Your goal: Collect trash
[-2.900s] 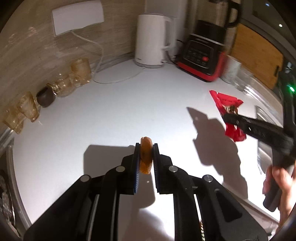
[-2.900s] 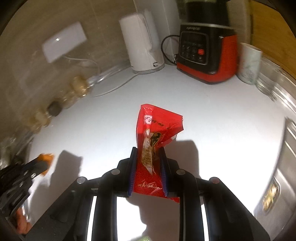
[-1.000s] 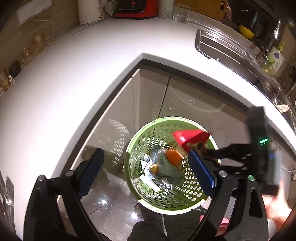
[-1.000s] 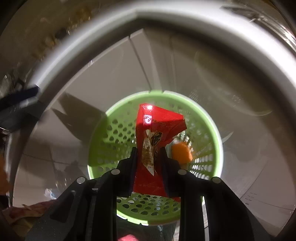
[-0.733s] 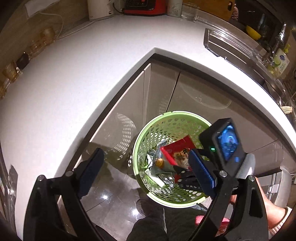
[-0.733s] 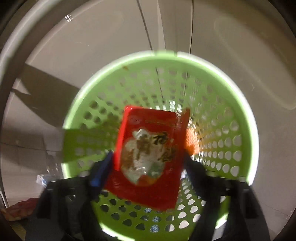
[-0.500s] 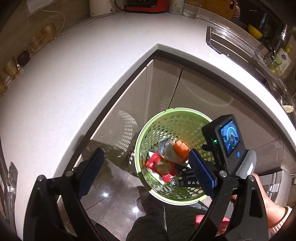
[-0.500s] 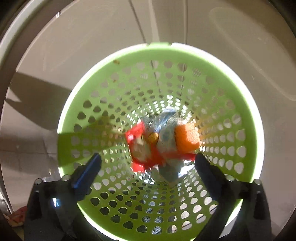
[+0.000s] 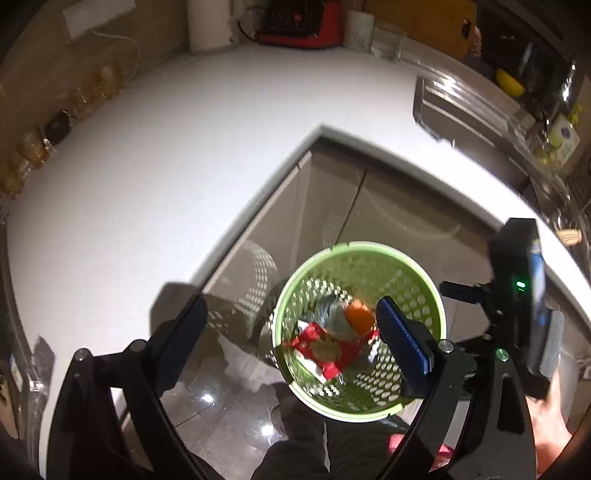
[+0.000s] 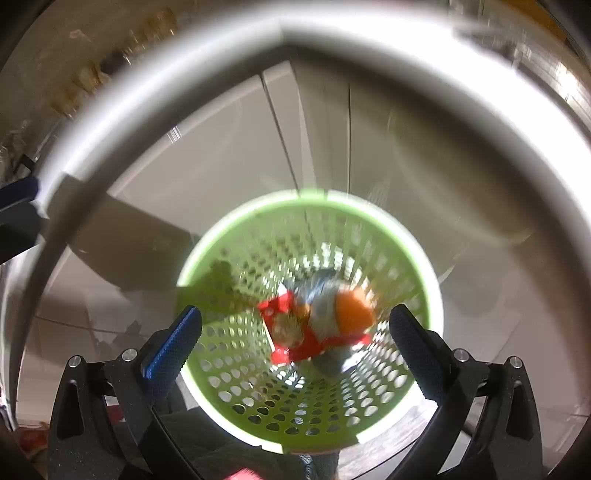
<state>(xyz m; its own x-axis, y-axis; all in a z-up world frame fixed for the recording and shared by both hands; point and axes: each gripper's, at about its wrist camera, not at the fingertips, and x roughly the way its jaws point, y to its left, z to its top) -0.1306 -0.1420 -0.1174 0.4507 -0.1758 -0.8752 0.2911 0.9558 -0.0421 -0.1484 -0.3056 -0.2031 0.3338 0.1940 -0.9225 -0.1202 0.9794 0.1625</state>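
A green perforated bin (image 9: 288,310) (image 10: 207,258) stands on the floor below the counter corner. At its bottom lie the red snack wrapper (image 9: 332,350) (image 10: 295,339), an orange piece (image 9: 360,319) (image 10: 352,310) and grey-blue crumpled trash (image 10: 321,295). My left gripper (image 9: 291,338) hangs open above the bin with nothing between its fingers. My right gripper (image 10: 295,339) is also open and empty above the bin. In the left wrist view the right gripper's body (image 9: 517,295), held by a hand (image 9: 550,424), shows at the right edge.
The white countertop (image 9: 166,147) wraps around the cabinet corner (image 9: 332,192). At its back stand a white kettle (image 9: 210,26), a red blender base (image 9: 299,22) and glass jars (image 9: 33,147); a sink (image 9: 476,110) lies at the right. A glossy tiled floor (image 9: 221,387) surrounds the bin.
The right gripper opened and the red wrapper dropped into the green bin beside the orange piece. Both grippers then rose a little above the bin.
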